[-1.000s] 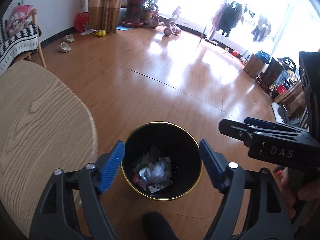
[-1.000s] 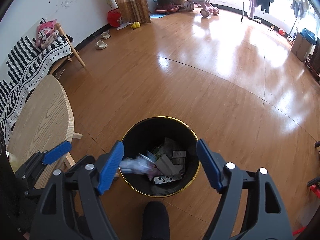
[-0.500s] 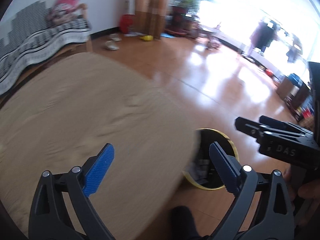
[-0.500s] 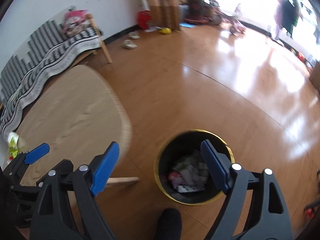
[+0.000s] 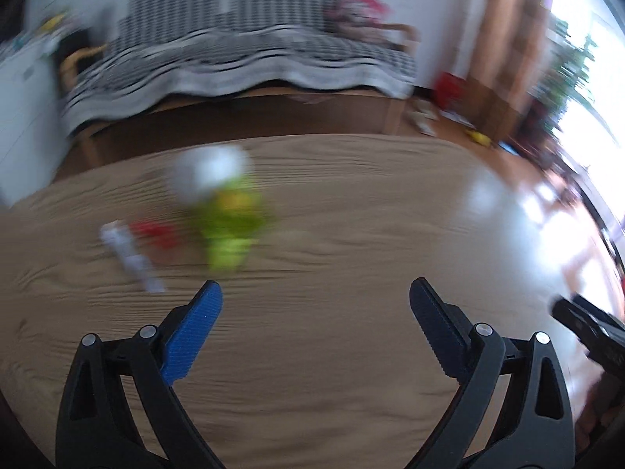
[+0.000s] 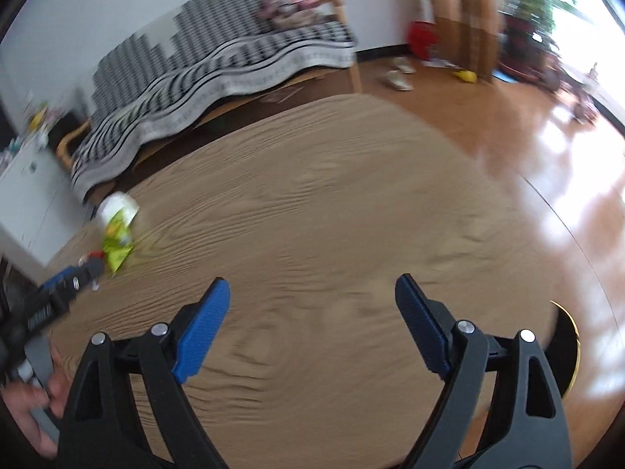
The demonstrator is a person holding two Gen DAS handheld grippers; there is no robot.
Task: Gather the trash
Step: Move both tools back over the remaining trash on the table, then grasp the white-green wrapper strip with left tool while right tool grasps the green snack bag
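On the wooden table point(image 5: 371, 226) lies blurred trash: a white paper cup point(image 5: 209, 174), a green wrapper point(image 5: 230, 234), a red scrap point(image 5: 156, 232) and a white wrapper point(image 5: 131, 254). My left gripper point(image 5: 314, 285) hovers open and empty over the table, right of and nearer than that trash. My right gripper point(image 6: 312, 280) is open and empty above bare tabletop point(image 6: 332, 203). From the right wrist view the cup point(image 6: 117, 207) and green wrapper point(image 6: 116, 248) sit far left, by the left gripper's fingertips point(image 6: 62, 277). The black bin's gold rim point(image 6: 572, 332) peeks past the table's right edge.
A bench with a black-and-white striped throw point(image 6: 218, 70) stands behind the table, and a white cabinet point(image 6: 27, 203) at the far left. Shiny wood floor point(image 6: 566, 148) spreads right, with slippers point(image 6: 398, 78), curtains and plants. A hand point(image 6: 35, 410) holds the left gripper.
Both grippers have swung left from above the bin to over the table, and their jaws stand wider. The bin has slid out to the right edge; the table trash has come into view.
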